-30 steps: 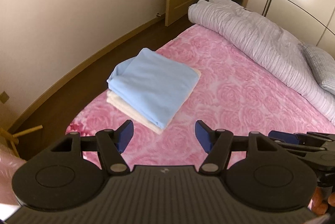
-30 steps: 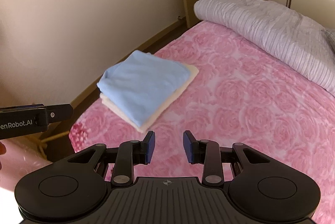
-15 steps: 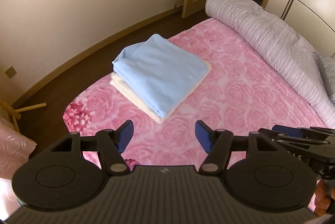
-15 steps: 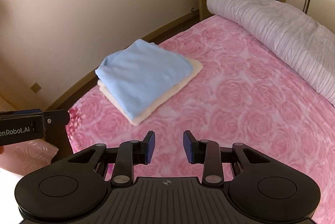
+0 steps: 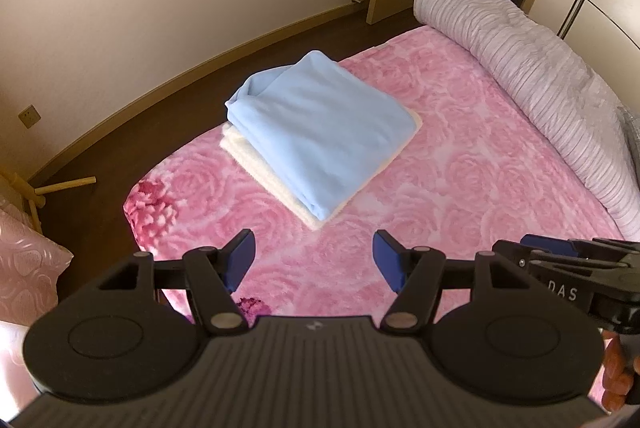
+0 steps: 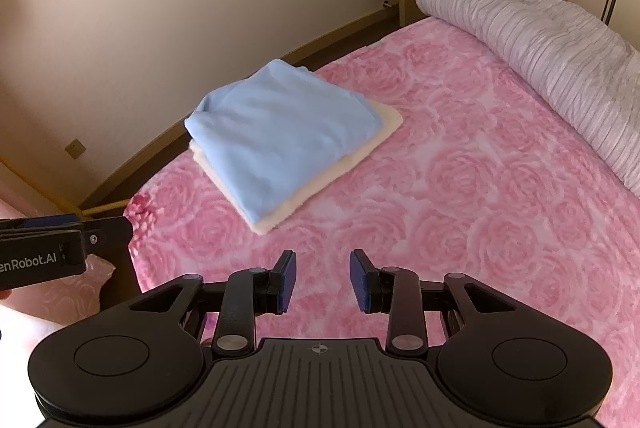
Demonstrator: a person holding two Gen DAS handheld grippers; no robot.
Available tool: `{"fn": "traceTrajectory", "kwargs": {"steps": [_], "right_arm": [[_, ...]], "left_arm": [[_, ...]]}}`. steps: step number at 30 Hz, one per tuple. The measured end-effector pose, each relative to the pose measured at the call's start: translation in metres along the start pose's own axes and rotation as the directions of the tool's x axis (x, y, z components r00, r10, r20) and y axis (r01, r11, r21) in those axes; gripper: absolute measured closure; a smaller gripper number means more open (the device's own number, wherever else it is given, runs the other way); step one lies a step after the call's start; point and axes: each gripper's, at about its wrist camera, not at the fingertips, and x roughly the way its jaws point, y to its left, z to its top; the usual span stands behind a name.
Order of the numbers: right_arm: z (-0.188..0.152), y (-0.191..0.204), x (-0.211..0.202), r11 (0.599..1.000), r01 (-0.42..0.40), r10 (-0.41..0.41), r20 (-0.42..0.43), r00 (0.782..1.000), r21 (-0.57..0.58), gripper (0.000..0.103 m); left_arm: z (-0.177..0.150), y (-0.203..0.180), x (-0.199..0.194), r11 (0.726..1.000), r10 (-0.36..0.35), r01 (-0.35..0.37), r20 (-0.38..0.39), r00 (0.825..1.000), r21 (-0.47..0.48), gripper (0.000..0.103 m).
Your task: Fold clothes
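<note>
Folded blue cloth [image 5: 320, 131] lies atop a cream cloth [image 5: 248, 157] near the bed [image 5: 460, 179] corner. Left tongs [image 5: 314, 262] wide apart, empty; right tongs [image 6: 322, 280] partly apart, empty.

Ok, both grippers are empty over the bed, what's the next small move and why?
Probably draw both back: the blue cloth already lies folded on the cream one, and the left gripper and right gripper stand open, holding nothing.
</note>
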Motion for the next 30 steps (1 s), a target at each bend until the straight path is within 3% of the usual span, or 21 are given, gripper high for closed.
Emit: {"fn": "traceTrajectory", "kwargs": {"steps": [30], "right_arm": [[0.057, -0.005, 0.073, 0.998, 0.01, -0.006, -0.068, 0.998, 0.058, 0.069]], "left_arm": [[0.044, 0.014, 0.076, 1.0, -0.008, 0.009, -0.096, 0.995, 0.017, 0.042]]}}
